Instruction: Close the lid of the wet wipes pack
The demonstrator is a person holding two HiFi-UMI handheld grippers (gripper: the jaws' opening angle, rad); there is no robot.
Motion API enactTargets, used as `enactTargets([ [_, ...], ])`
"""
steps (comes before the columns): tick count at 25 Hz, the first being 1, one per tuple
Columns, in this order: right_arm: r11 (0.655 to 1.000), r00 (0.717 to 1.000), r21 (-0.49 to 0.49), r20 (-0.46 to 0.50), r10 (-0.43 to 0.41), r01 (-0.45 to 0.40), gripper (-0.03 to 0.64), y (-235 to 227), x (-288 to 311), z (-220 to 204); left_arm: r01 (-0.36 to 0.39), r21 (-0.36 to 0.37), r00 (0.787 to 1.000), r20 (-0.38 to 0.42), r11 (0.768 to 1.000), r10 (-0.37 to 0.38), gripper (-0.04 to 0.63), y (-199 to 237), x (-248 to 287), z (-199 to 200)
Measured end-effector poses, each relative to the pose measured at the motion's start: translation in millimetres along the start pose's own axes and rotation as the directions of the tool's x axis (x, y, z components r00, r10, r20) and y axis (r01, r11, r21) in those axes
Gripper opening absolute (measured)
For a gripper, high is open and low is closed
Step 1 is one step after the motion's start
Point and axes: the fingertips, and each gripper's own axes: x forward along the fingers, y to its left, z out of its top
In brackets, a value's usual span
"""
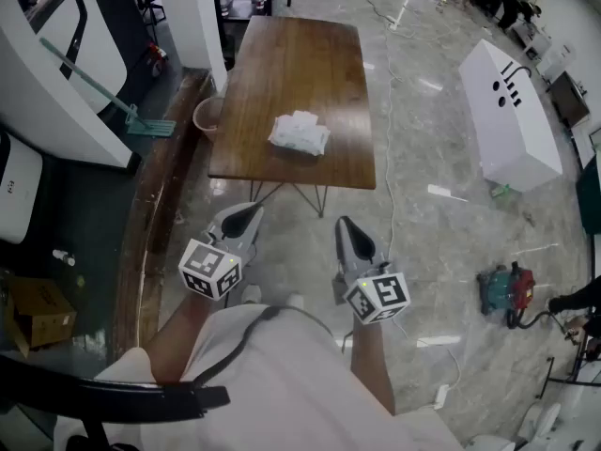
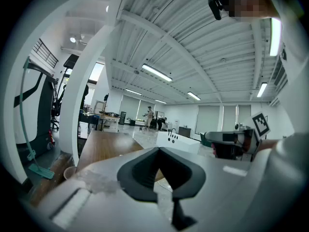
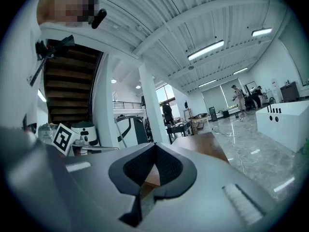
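On the wooden table point(image 1: 291, 64), towards its near end and a little right of centre, lies the wet wipes pack point(image 1: 299, 134): a soft, white, slightly rumpled packet, lying flat and turned a touch askew to the table's edges. From up here it is too small to tell whether the lid stands up or lies down. Bare wood shows on every side of it, with the long far half of the top open behind it and only a short strip between it and the near edge.

Both claws hang short of that near edge, over the marble floor, well apart from the pack. Left gripper point(image 1: 252, 211) is pinched together, pad tips meeting. Right gripper point(image 1: 346, 224) is the same, fully closed with the tips touching. Side by side they point towards the table, a gap of open floor between them.

Round the edges now: a pink bucket point(image 1: 207, 116) sits just beside the table's left edge, and a teal-handled mop point(image 1: 103, 92) leans further left. A thin cable point(image 1: 386, 111) trails along the floor by the right edge. Beyond it the floor is broad and open, with a white block point(image 1: 512, 111) well apart on the right.
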Motion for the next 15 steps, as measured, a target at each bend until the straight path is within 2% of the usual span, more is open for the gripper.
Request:
enactTargets([
  [11, 1.000, 1.000, -0.011, -0.017, 0.013, -0.014, 0.008, -4.6, -2.9, -4.1, -0.007, -0.009, 1.000, 0.000, 1.000, 0.007, 0.005, -4.5, 4.4, -3.1],
  [15, 1.000, 1.000, 0.016, -0.014, 0.023, -0.022, 0.008, -9.9, -6.4, -4.5, -0.024, -0.007, 1.000, -0.002, 1.000, 0.024, 0.005, -1.9, 3.4, -3.6],
])
